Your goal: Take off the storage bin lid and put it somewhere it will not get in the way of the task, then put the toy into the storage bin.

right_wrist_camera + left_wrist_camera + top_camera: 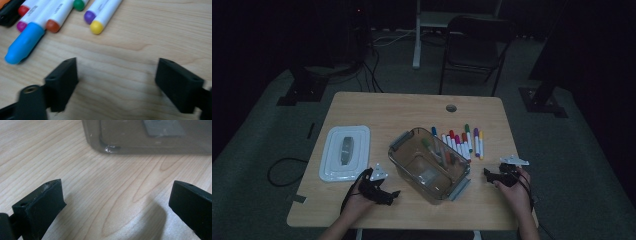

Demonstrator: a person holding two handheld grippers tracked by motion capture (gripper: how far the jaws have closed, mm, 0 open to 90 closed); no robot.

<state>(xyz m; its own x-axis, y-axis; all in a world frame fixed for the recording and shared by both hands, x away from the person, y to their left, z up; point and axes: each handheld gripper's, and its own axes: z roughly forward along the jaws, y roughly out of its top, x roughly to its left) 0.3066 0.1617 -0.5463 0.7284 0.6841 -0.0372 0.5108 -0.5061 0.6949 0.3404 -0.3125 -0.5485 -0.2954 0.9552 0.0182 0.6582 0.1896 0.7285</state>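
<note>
A clear plastic box [430, 165] stands mid-table with a few markers inside it; its lower corner [110, 147] fills the top of the left gripper view. Several coloured markers [462, 142] lie in a row just right of the box, caps showing in the right gripper view [37, 22]. My left gripper [391, 196] rests on the wood left of the box, open and holding nothing [117, 202]. My right gripper [488, 174] lies right of the box, below the markers, also open and holding nothing [116, 80].
A white lid [345, 152] lies flat at the table's left. The wooden table [377, 112] has a cable hole [451, 108] near its far edge. A folding chair [474, 47] stands beyond the table.
</note>
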